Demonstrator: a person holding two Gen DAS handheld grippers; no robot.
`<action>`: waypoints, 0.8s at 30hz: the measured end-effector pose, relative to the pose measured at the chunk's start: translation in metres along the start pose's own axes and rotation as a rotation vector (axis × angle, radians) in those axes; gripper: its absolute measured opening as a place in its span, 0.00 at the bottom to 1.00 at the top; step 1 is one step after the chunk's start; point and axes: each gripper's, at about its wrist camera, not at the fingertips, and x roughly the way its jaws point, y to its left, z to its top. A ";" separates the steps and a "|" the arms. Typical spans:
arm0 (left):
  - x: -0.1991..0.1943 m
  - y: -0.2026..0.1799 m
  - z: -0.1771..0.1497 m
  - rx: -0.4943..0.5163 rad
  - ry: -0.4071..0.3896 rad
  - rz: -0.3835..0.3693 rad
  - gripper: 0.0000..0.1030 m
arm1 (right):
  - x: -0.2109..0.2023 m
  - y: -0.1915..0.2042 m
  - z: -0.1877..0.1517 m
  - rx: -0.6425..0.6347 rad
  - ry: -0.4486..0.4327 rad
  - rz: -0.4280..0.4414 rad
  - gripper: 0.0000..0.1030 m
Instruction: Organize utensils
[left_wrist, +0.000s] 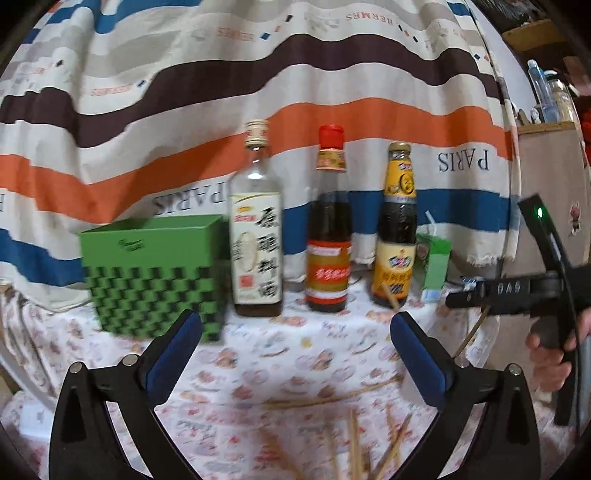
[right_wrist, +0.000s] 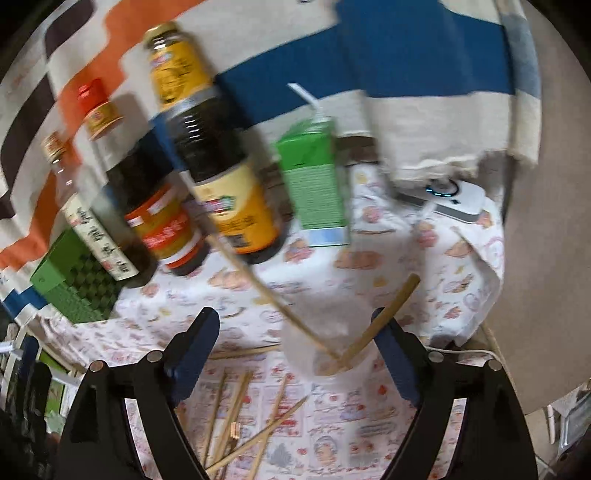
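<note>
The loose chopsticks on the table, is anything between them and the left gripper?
Nothing visible. The left gripper is open and empty, and the chopsticks lie on the bare tablecloth just below its fingers. The bottles stand farther back.

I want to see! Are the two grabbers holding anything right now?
Left gripper: open, holding nothing.
Right gripper: open, holding nothing; two chopsticks stand between its jaws.

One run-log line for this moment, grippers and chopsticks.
left gripper: open, empty | right gripper: open, empty | wooden chopsticks: loose on patterned tablecloth | green checkered box: left of bottles
</note>
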 end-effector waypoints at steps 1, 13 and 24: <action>-0.001 0.003 -0.003 -0.003 0.011 0.001 0.99 | 0.000 0.006 -0.002 -0.008 0.010 0.016 0.83; -0.013 0.038 -0.042 -0.019 0.035 0.070 0.99 | 0.001 0.053 -0.024 -0.097 0.059 0.087 0.83; -0.007 0.060 -0.050 -0.072 0.080 0.130 0.99 | -0.025 0.056 -0.030 -0.112 -0.014 0.020 0.83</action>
